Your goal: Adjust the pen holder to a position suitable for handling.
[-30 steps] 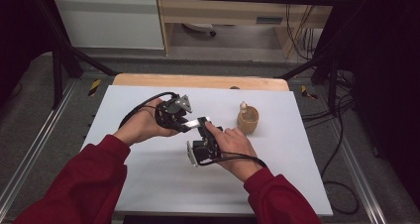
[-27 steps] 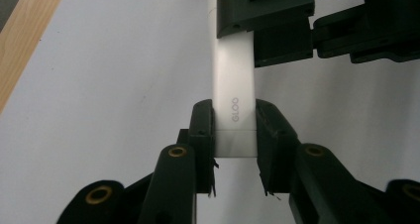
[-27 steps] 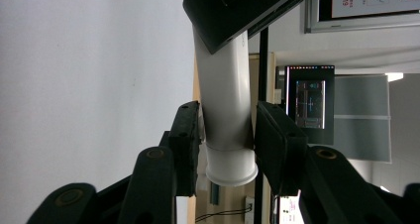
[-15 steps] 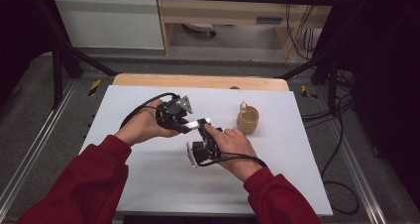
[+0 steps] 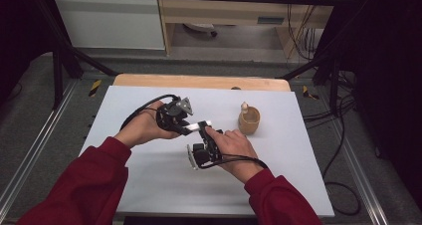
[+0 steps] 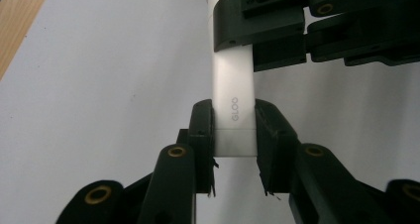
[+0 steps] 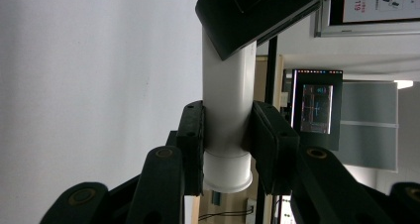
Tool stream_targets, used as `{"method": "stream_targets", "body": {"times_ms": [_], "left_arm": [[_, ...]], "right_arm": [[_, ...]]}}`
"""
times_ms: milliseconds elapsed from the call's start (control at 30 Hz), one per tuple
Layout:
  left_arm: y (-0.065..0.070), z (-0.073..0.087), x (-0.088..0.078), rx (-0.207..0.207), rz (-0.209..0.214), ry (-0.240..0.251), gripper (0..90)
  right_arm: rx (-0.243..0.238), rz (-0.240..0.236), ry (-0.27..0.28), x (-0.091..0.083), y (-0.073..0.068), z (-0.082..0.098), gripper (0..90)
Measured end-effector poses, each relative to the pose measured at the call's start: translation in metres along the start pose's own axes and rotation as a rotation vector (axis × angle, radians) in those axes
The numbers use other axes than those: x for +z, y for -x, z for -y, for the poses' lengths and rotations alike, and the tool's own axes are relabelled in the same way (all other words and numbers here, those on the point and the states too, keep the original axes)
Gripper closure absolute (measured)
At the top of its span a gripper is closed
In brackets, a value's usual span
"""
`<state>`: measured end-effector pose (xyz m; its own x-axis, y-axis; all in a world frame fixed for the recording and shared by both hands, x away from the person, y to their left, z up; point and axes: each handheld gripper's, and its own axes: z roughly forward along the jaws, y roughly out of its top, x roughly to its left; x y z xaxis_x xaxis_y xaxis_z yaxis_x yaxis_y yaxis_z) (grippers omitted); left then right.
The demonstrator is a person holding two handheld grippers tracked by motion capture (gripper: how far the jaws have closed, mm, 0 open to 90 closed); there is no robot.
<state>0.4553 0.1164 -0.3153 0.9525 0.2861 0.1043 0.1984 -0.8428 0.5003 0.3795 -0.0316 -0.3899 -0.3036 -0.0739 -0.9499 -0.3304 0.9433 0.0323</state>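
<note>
Together, my two grippers held one white tube between them above the middle of the white table (image 5: 149, 185), each clamped on an opposite end. My left gripper (image 6: 235, 142) had its jaws pressed against the flat sides of the white tube (image 6: 234, 105) at the end where a seam sets off a short section, just below the printed word "GLOO". My right gripper (image 7: 228, 144) had its jaws closed around the other, rounder end, where a short collar showed below the pads. From the high view the tube (image 5: 204, 124) bridged the gap between the left gripper (image 5: 185, 129) and the right gripper (image 5: 203, 133), lifted off the sheet, with my hands close together. I judged that the double hold was there so one end could be steadied while the other was pulled or twisted free, as one opens a capped stick; the seam sat right at the left jaws, which suited that. Whether the parts had begun to separate I could not tell.

Counted out, the scene held one tube, two grippers, and one small tan cup (image 5: 248, 120) standing upright to the right and slightly far of my hands, well apart from the tube, with one pale rounded thing rising at its far rim. A wooden table edge (image 5: 199, 81) ran along the far side of the white sheet. My sleeves were dark red.
</note>
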Motion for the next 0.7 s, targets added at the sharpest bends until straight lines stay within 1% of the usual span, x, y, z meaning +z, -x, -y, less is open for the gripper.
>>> {"method": "stream_targets", "body": {"times_ms": [100, 133, 267, 333, 367, 433, 467, 533, 567, 700], "left_arm": [[0.001, -0.001, 0.001, 0.004, -0.002, 0.000, 71.0], [0.001, -0.001, 0.001, 0.002, -0.002, 0.001, 70.9], [0.001, -0.002, 0.002, -0.003, -0.004, 0.011, 70.4], [0.001, -0.003, 0.001, -0.007, -0.010, 0.018, 69.5], [0.000, -0.003, 0.000, -0.013, -0.019, 0.031, 67.9], [0.000, -0.003, -0.001, -0.019, -0.030, 0.050, 61.7], [0.000, -0.003, -0.003, -0.021, -0.031, 0.054, 60.9], [0.000, -0.002, -0.005, -0.019, -0.040, 0.059, 56.8], [-0.001, -0.001, -0.006, -0.021, -0.043, 0.059, 55.4], [-0.002, 0.001, -0.008, -0.030, -0.060, 0.064, 50.6]], "right_arm": [[0.002, -0.002, 0.001, 0.000, 0.000, 0.000, 67.7], [0.011, -0.007, -0.004, -0.001, -0.001, 0.001, 67.7], [0.011, -0.012, -0.008, -0.001, 0.000, 0.003, 67.7], [0.028, -0.014, -0.011, -0.002, 0.000, 0.003, 67.7], [0.027, -0.016, -0.009, -0.002, 0.001, 0.004, 67.8], [0.029, -0.016, -0.006, -0.002, -0.001, 0.006, 67.7], [0.018, -0.018, -0.009, -0.002, -0.001, 0.007, 67.8], [0.019, -0.023, -0.013, -0.002, -0.004, 0.011, 67.8], [0.025, -0.030, -0.028, -0.002, -0.005, 0.014, 67.8], [0.042, -0.034, -0.042, -0.001, -0.008, 0.024, 67.8]]}}
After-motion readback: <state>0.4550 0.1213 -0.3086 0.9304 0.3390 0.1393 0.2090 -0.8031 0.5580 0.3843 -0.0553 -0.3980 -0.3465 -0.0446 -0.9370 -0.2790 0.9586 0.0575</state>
